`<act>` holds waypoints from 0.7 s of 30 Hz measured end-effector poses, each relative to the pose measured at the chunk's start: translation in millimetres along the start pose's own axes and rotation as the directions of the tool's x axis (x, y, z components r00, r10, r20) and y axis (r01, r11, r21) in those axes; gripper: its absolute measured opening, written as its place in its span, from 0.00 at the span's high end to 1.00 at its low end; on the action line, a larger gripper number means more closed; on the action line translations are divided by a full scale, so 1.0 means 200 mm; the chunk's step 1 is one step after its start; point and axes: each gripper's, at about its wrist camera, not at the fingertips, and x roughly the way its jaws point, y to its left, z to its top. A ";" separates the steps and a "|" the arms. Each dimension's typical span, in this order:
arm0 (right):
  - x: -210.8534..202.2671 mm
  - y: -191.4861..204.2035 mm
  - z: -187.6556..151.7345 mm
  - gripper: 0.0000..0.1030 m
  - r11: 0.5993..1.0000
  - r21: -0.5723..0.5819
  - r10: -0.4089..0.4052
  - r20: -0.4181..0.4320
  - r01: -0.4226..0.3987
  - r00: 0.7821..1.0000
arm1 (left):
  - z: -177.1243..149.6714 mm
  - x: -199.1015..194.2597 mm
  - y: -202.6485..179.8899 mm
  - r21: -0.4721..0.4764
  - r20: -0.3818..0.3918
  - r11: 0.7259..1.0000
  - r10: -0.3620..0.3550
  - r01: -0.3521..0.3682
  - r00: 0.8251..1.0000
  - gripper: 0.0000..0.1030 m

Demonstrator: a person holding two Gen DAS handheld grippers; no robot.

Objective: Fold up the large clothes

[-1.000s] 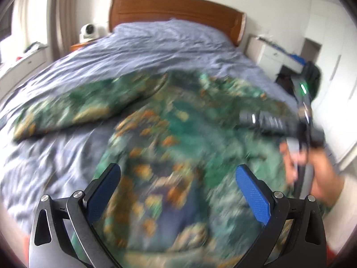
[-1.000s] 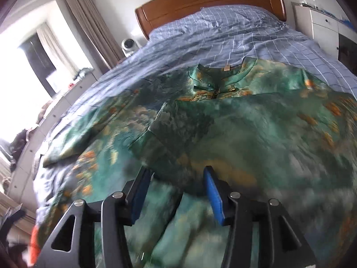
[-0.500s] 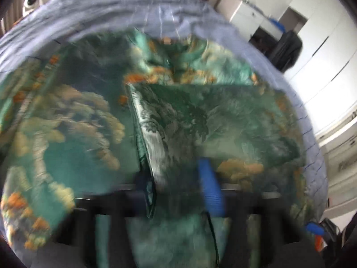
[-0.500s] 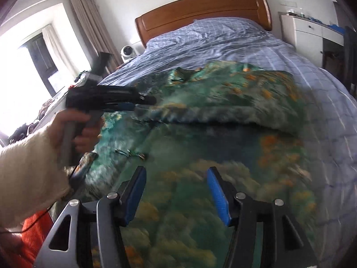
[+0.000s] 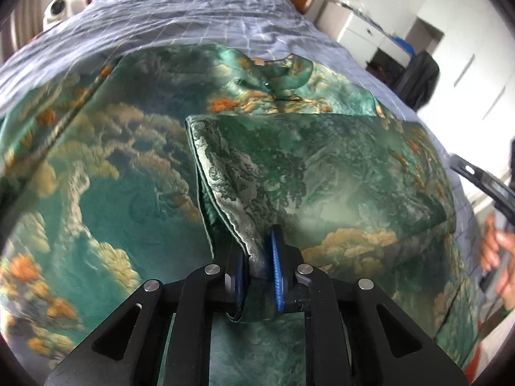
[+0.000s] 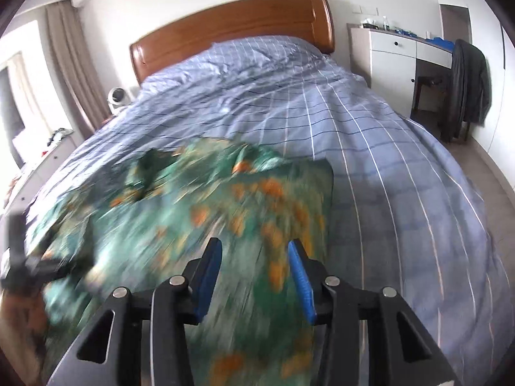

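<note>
A large green garment (image 5: pixel 106 199) with orange and gold patterning lies spread on the bed. Its right side is folded over the middle as a darker flap (image 5: pixel 322 167); the collar (image 5: pixel 283 74) points at the headboard. My left gripper (image 5: pixel 257 267) is shut on the near corner of that flap's edge. My right gripper (image 6: pixel 254 276) is open and empty, above the garment (image 6: pixel 244 212) near its right edge; this view is motion-blurred. The right gripper and hand show at the left wrist view's right edge (image 5: pixel 495 247).
The bed has a blue checked cover (image 6: pixel 370 135) and a wooden headboard (image 6: pixel 231 29). A white dresser (image 6: pixel 392 48) and a chair with a dark jacket (image 6: pixel 470 87) stand to the right. A small white camera (image 6: pixel 117 96) sits by the headboard's left.
My left gripper swung over the garment and shut on the folded flap's edge. My right gripper let go of that fold, opened and swung to the garment's right side.
</note>
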 end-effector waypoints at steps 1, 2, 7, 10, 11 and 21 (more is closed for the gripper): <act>0.08 -0.01 0.04 0.58 1.000 0.011 -0.002 -0.002 0.002 1.000 | -0.02 0.01 0.01 -0.015 0.019 1.000 -0.006 0.007 1.000 0.85; 0.14 -0.01 0.06 0.58 1.000 0.021 0.004 -0.014 -0.004 1.000 | -0.04 0.01 0.02 -0.017 0.031 1.000 -0.009 0.009 0.999 0.84; 0.56 -0.03 0.06 0.58 0.998 0.057 -0.019 -0.217 0.032 0.976 | -0.05 0.03 0.04 -0.015 0.056 1.000 -0.021 0.022 0.998 0.83; 0.59 -0.02 0.06 0.58 0.998 0.039 -0.043 -0.221 0.053 0.974 | -0.06 0.04 0.04 -0.012 0.065 1.000 -0.024 0.025 0.998 0.83; 0.59 -0.02 0.06 0.58 0.998 0.037 -0.045 -0.213 0.054 0.976 | -0.07 0.04 0.04 -0.012 0.068 1.000 -0.024 0.025 0.997 0.83; 0.22 0.11 -0.12 0.58 0.994 -0.110 -0.035 -0.200 0.013 0.979 | -0.08 0.03 0.03 -0.002 0.074 1.000 -0.012 0.013 0.997 0.83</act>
